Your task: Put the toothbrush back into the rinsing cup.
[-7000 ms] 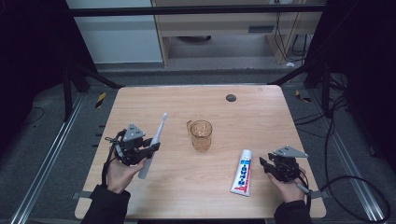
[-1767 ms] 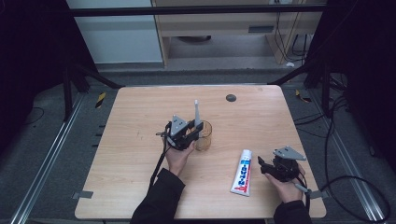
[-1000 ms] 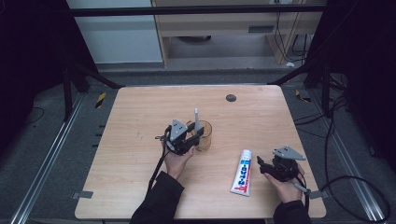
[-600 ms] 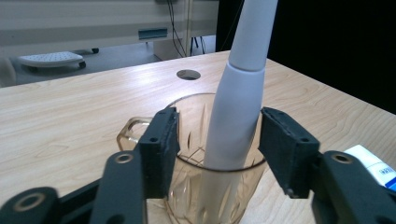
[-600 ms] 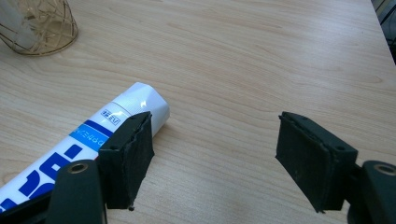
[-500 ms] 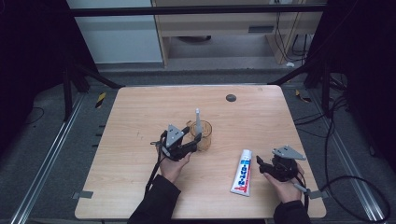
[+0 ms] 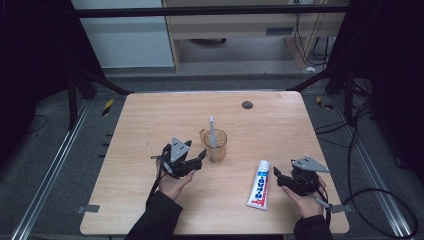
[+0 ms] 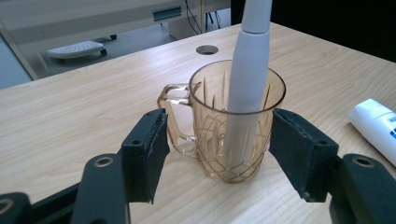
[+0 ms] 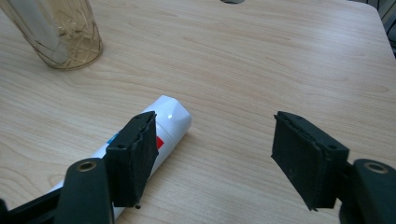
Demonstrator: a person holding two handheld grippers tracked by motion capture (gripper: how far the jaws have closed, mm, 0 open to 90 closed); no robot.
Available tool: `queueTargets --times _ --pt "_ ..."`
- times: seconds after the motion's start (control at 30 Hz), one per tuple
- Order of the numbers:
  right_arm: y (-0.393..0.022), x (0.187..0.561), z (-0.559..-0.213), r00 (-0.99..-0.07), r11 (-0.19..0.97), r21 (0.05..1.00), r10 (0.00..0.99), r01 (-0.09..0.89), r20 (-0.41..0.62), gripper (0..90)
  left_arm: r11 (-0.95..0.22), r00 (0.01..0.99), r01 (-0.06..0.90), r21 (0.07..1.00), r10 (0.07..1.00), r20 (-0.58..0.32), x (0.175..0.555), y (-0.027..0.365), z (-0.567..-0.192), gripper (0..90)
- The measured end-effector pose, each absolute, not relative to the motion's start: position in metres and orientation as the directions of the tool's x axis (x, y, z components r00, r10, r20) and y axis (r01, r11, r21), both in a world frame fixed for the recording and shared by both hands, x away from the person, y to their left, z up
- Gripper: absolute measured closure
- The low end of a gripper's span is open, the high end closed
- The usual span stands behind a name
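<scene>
An amber glass mug (image 7: 216, 145) (image 8: 233, 122) stands near the middle of the wooden table (image 7: 280, 120). A white toothbrush (image 7: 212, 133) (image 8: 246, 79) stands upright inside it, handle end up. My left gripper (image 7: 196, 161) (image 8: 231, 154) is open just left of the mug, its jaws a little short of the glass on either side and touching nothing. A white toothpaste tube (image 7: 259, 184) (image 9: 154, 140) lies flat at the front right. My right gripper (image 7: 278, 176) (image 9: 215, 154) is open beside the tube's right side, its left jaw over the tube's end.
A dark round hole (image 7: 247, 105) (image 8: 207, 49) sits in the table near the far edge. The mug (image 9: 60, 32) shows at the top left of the right gripper view. Dark frame rails and cables surround the table.
My left gripper carried the toothbrush from the left to the mug, stood it inside, let go and drew back toward the front left. The right gripper stayed by the tube.
</scene>
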State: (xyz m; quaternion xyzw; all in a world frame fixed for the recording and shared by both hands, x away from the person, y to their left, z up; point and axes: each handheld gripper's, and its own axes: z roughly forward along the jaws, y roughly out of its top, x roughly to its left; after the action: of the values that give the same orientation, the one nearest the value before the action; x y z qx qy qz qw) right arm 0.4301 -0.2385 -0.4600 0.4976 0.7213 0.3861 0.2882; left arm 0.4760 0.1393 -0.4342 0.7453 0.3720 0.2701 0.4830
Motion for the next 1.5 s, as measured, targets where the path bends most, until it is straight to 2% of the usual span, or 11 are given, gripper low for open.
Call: queueTargets --times 0.27,0.57,0.7,0.93,1.13,1.2,1.5 --pt "-0.233 0.423 -0.46 -0.376 0.227 0.832 0.926 0.505 -0.024 40.3 -0.288 0.561 0.328 0.9 0.826 0.06 0.465 0.166 -0.439 35.6" --pt "-0.231 0.414 -0.463 -0.42 0.246 0.818 0.908 0.519 -0.007 52.5 -0.284 0.49 0.408 0.868 0.87 0.055 0.439 0.223 -0.457 36.0" --pt "-0.231 0.411 -0.466 -0.431 0.256 0.809 0.902 0.529 -0.003 55.7 -0.258 0.469 0.416 0.872 0.882 0.038 0.434 0.234 -0.458 36.6" --pt "-0.225 0.404 -0.474 -0.46 0.272 0.785 0.888 0.557 0.019 62.8 -0.281 0.449 0.436 0.855 0.891 0.064 0.424 0.251 -0.463 37.8" --pt "-0.218 0.402 -0.472 -0.486 0.271 0.781 0.873 0.563 0.047 73.0 -0.253 0.407 0.475 0.843 0.912 0.044 0.419 0.27 -0.466 43.8" --pt "-0.218 0.402 -0.474 -0.489 0.274 0.765 0.87 0.583 0.062 79.6 -0.255 0.394 0.488 0.835 0.918 0.05 0.419 0.276 -0.468 46.3" --pt "-0.215 0.4 -0.482 -0.545 0.335 0.723 0.836 0.604 0.068 89.5 -0.266 0.383 0.499 0.825 0.921 0.066 0.42 0.277 -0.469 51.7"
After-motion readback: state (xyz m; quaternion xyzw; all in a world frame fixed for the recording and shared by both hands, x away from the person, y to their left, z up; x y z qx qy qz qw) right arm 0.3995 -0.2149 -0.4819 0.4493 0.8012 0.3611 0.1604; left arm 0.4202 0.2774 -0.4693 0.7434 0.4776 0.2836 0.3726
